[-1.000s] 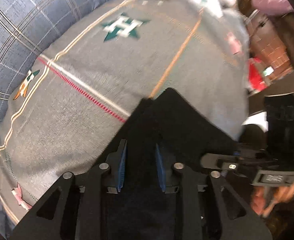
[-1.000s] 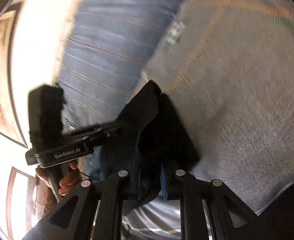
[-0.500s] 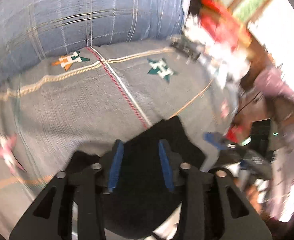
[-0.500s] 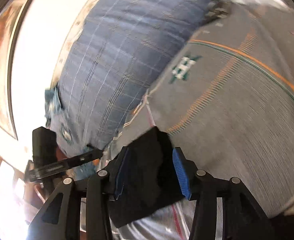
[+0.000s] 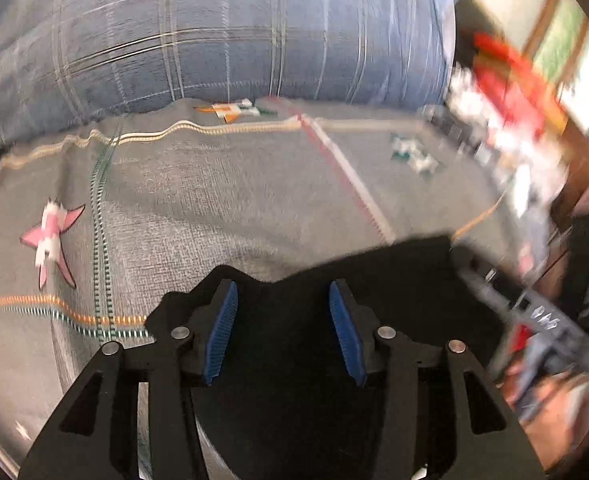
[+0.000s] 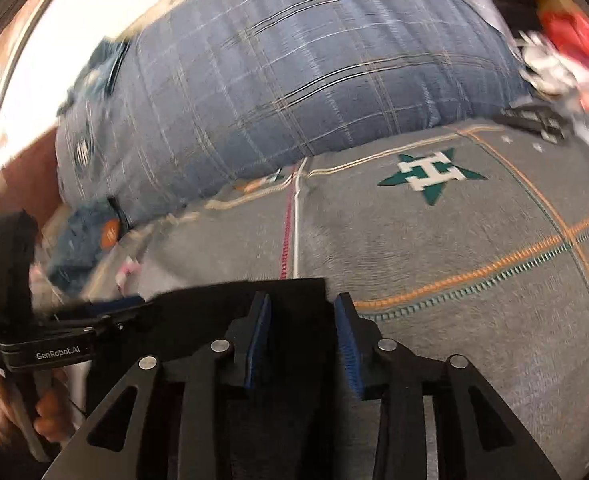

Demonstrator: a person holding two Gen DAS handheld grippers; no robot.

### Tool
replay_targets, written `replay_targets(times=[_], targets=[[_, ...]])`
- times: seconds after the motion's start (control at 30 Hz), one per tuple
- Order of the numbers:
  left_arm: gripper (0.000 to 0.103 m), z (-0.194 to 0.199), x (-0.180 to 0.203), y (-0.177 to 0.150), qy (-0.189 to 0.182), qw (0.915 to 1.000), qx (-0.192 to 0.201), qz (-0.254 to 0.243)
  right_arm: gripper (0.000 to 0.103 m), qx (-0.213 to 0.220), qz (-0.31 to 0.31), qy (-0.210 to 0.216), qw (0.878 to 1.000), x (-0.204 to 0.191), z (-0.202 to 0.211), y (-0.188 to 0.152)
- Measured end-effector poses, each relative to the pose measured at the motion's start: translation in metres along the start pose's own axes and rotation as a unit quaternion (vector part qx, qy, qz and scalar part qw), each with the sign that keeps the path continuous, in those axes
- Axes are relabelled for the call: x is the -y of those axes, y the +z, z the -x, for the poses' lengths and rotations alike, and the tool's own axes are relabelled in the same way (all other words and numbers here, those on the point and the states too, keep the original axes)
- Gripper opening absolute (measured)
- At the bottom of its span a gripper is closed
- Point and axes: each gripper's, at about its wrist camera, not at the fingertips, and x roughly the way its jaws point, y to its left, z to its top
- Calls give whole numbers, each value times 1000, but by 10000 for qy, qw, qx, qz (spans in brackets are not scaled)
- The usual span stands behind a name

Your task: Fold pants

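Grey patterned bedspread [image 6: 434, 248], black pants [image 6: 246, 300] lying crosswise, left hand-held gripper [image 5: 282, 312] and right hand-held gripper [image 6: 302, 320] both released

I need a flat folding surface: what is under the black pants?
The black pants lie on a grey blanket with star emblems and stitched stripes. What the blanket itself covers cannot be seen.

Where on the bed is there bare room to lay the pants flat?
Bare grey blanket lies between the black pants, the blue pillow and the green star. It is crowded at the far right: red and white clutter.
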Motion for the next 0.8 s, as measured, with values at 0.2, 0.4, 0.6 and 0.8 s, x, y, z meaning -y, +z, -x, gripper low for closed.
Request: replay_targets(times=[0.2,0.4,0.6,0.8], targets=[[53,28,-57,-14,-782,9848,-114,1546,50,-348,-730,636,9947,30,-4,0],[62,-5,-58,-27,-674,9815,-429,1738,36,-525,-223,426,9975,4,-20,3],[58,-21,-51,-25,-477,9852,-177,1635,29,-464,-169,143,9987,8,-23,6],[58,2,-63,-28,-973,9771,-201,1881,38,-415,-942,1027,9894,33,-2,3]])
